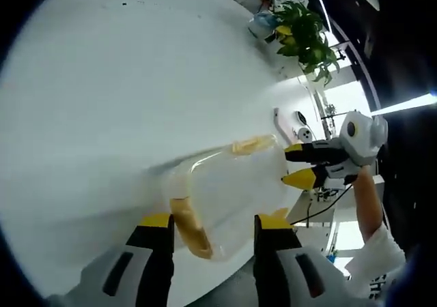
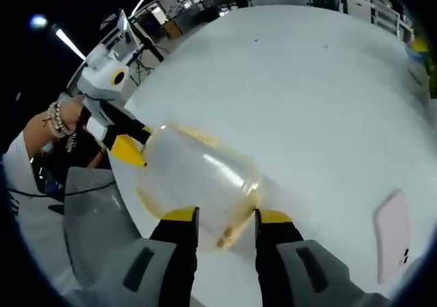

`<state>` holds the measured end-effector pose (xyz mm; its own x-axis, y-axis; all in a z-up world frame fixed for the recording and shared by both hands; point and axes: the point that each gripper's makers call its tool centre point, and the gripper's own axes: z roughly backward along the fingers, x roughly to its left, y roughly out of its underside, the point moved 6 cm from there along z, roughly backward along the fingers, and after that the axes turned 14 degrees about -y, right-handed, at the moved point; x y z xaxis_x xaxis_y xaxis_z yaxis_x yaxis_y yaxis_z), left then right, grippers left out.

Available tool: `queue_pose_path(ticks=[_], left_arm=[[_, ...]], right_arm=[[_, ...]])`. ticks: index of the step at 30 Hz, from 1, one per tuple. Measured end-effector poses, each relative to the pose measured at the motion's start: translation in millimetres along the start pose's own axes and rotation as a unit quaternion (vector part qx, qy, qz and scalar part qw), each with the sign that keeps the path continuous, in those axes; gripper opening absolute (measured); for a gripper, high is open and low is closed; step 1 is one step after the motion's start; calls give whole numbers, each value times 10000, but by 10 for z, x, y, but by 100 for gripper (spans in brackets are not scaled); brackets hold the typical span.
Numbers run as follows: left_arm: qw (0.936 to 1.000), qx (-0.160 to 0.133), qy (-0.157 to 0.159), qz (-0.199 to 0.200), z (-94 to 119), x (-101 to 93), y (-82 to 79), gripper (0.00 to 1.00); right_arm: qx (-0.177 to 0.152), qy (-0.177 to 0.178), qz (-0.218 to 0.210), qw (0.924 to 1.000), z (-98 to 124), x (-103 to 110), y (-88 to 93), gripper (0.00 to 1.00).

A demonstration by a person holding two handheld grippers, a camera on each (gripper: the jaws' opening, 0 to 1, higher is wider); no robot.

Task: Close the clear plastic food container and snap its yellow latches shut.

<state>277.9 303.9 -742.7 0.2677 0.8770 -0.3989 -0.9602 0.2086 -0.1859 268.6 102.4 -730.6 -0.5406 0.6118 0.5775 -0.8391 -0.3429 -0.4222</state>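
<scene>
Container position: the clear container (image 1: 235, 187) rests on the white table (image 1: 102, 102), between both grippers.
Left gripper (image 1: 215, 222): jaws parted, bracketing a yellow latch (image 1: 191, 228) at one end.
Right gripper (image 2: 224, 215): jaws parted at the opposite end's latch (image 2: 232, 233).
Lid: appears seated.
Progress: latch engagement cannot be confirmed; snapping probably remains.

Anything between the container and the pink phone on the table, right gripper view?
Nothing. In the right gripper view, bare white table separates the clear container from the pink phone.
</scene>
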Motion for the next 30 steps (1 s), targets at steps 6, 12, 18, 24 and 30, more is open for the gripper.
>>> queue_pose_path(ticks=[6,12,18,24,30], left_arm=[[9998,51,-171,-106,-38,-18,-9,40],[9995,63,-294,-43,-76,-34,-16,40],[9991,94,-371,-200,-95,-67,-6,43],[9989,146,-418,-168,-123,-82,-18,45],[9986,179,-482,-113,-174,-132,-26,51]], right_arm=[[-33,-9,-142,9999,-10,-1,-2,30],[-113,11,-369,9993,-19,6,7,29],[-69,44,-444,9990,-29,28,3,28],[-136,66,-566,9983,-32,26,13,27],[-233,-6,-949,9952,-40,5,29,26]])
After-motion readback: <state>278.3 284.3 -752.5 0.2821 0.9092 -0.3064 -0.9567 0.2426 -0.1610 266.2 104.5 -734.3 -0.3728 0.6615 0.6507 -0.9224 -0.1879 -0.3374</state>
